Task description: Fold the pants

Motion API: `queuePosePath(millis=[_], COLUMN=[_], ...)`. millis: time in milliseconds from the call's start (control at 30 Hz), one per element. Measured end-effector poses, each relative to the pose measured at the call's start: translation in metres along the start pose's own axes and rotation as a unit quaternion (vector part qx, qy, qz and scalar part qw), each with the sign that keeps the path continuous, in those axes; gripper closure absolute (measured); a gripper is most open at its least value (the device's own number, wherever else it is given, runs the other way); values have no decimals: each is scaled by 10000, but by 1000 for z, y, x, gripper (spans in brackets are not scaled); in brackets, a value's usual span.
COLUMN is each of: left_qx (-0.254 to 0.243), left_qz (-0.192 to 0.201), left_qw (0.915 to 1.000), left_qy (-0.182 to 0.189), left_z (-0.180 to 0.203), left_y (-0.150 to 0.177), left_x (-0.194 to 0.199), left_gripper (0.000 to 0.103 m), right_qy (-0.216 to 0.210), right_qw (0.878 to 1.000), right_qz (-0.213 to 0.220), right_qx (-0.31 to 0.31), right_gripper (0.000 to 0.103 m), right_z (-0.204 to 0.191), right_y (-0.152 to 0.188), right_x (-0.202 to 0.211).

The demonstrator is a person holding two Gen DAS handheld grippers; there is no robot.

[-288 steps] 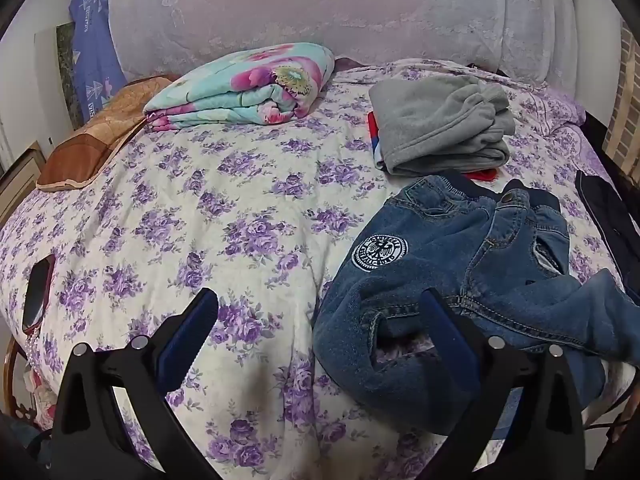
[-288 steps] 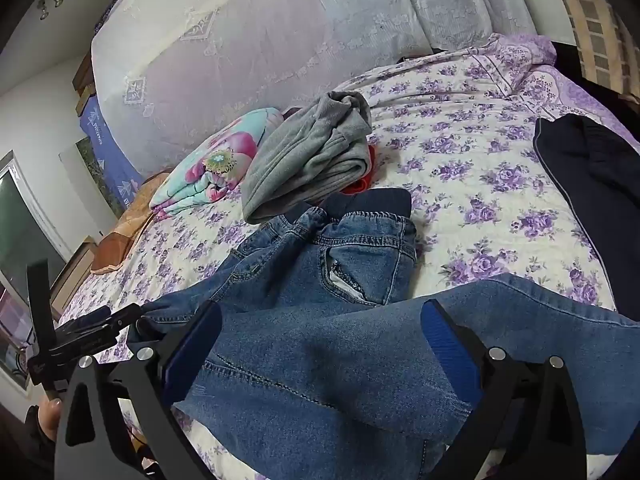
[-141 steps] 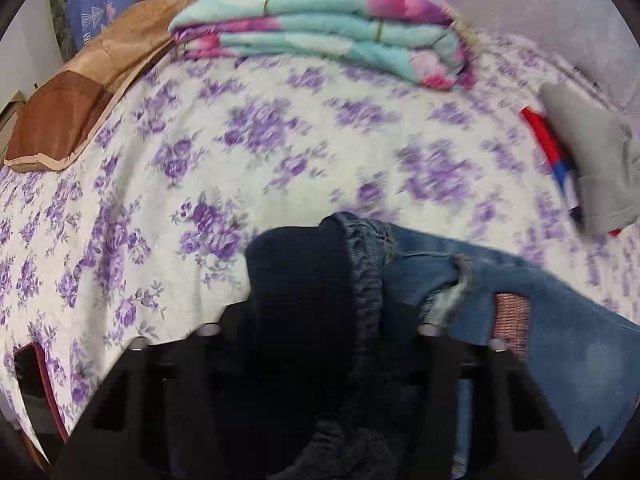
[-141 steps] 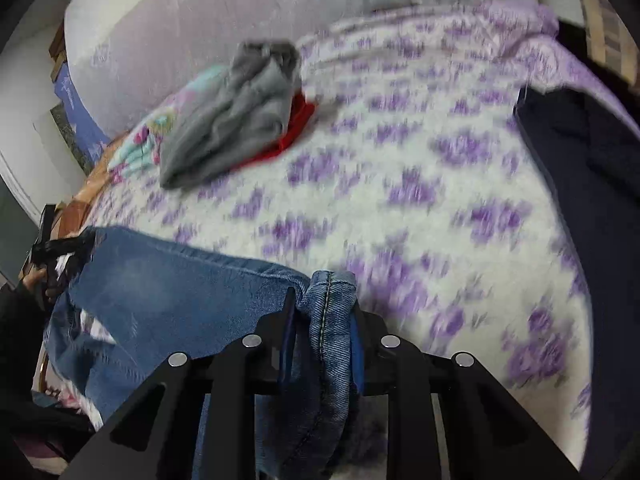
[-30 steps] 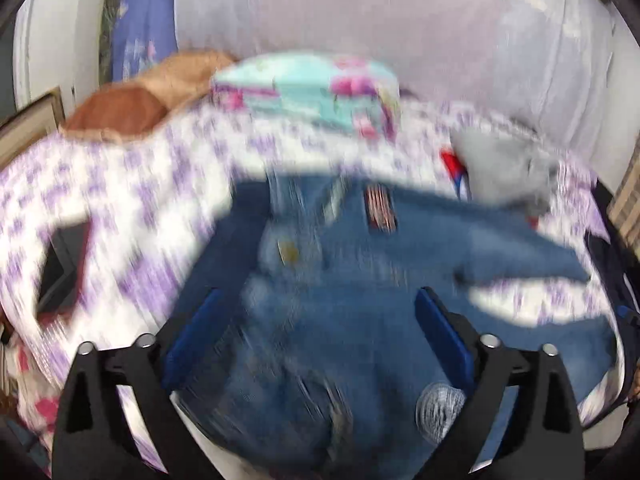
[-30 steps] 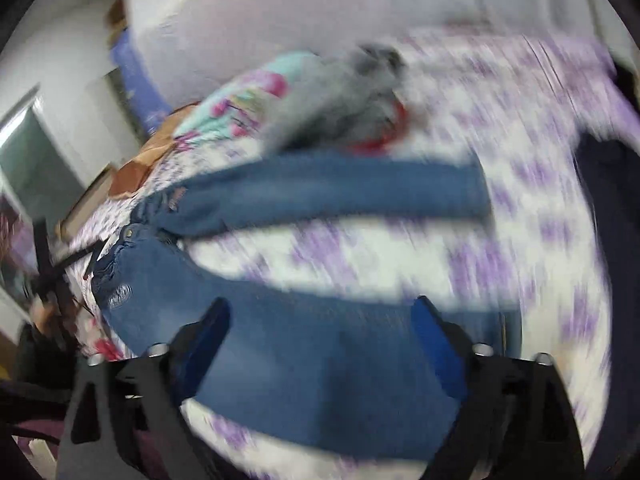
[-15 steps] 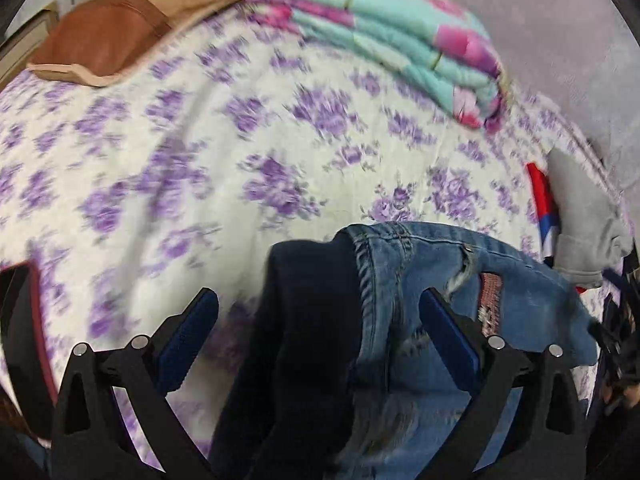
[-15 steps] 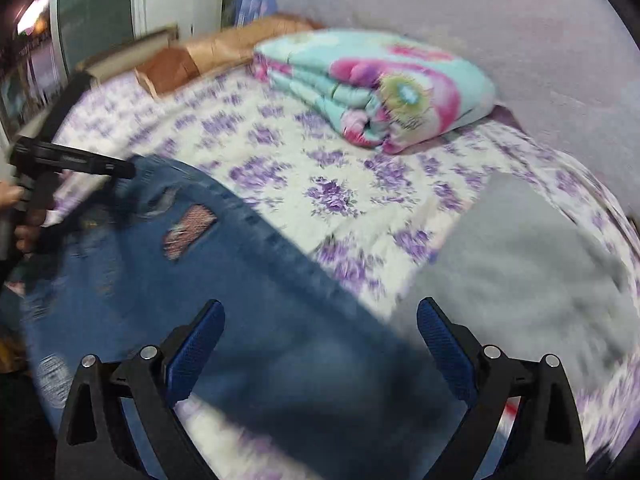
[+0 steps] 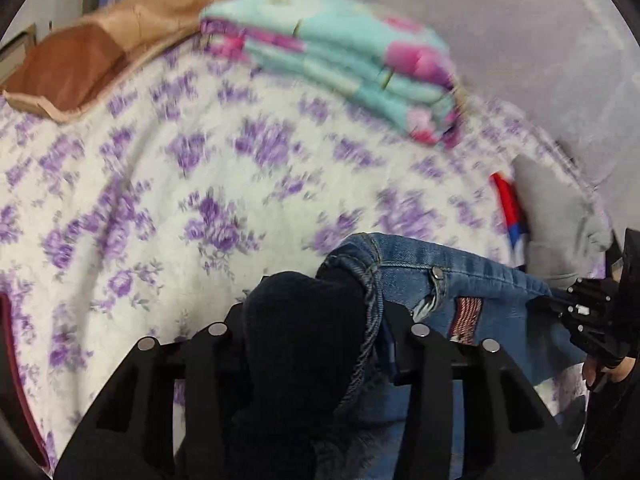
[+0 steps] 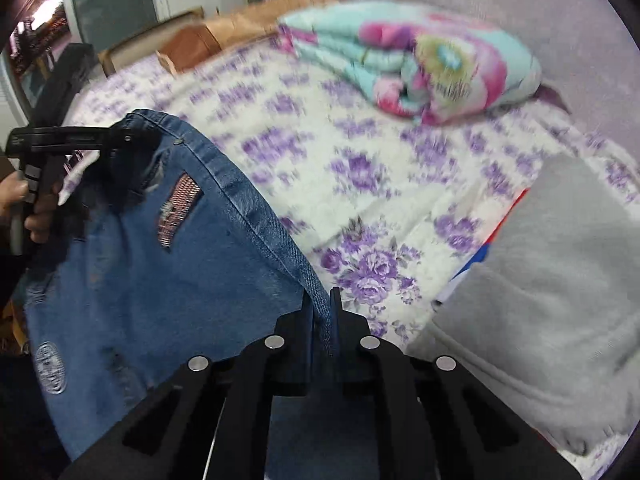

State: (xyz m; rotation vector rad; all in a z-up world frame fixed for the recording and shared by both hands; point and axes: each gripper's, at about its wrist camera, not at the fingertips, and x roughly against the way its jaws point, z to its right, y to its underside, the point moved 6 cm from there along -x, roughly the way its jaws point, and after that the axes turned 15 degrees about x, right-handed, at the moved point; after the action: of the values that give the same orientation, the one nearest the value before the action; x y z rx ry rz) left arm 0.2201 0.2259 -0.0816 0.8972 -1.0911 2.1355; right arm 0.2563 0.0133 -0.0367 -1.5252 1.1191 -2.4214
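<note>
The blue jeans [image 10: 168, 264] hang stretched between my two grippers above the purple-flowered bed. My left gripper [image 9: 316, 320] is shut on the dark ribbed waistband end [image 9: 304, 320] of the jeans [image 9: 472, 280]. My right gripper [image 10: 322, 308] is shut on the jeans' denim edge. In the right wrist view the left gripper [image 10: 120, 136] shows at the far left, holding the waistband corner. In the left wrist view the right gripper [image 9: 548, 304] shows at the far right.
A folded teal and pink quilt [image 9: 340, 56] and a brown pillow [image 9: 80, 56] lie at the head of the bed. Grey folded clothes [image 10: 552, 280] over a red item lie to the right. The flowered bedspread [image 9: 200, 180] spreads in front of both grippers.
Half a second ago both grippers were open over the jeans; now both are shut on the jeans' edge and hold it stretched between them.
</note>
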Motion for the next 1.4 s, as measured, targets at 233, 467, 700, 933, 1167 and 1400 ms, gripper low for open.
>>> queuePosePath(millis=[233, 467, 700, 933, 1167, 1400], left_qx=[-452, -487, 412, 1024, 1431, 1513], left_qz=[592, 414, -136, -130, -206, -23], left_qw=[9956, 9951, 9968, 9838, 9723, 9732], left_qy=[562, 761, 674, 1464, 1835, 1734], left_z=[13, -34, -94, -90, -88, -74], left_y=[29, 112, 167, 164, 157, 148], left_x=[95, 148, 137, 156, 150, 135], left_gripper=[56, 41, 41, 26, 17, 12], right_qy=[64, -900, -1127, -1025, -1038, -1013], right_qw=[9953, 9922, 9886, 9888, 9870, 9867], right_qz=[773, 751, 929, 1011, 1109, 1130], right_qx=[572, 414, -358, -391, -518, -585], right_gripper=[95, 95, 96, 96, 95, 95], right_z=[-84, -195, -199, -200, -199, -198], right_y=[29, 114, 138, 136, 137, 134], right_x=[107, 90, 50, 52, 53, 52])
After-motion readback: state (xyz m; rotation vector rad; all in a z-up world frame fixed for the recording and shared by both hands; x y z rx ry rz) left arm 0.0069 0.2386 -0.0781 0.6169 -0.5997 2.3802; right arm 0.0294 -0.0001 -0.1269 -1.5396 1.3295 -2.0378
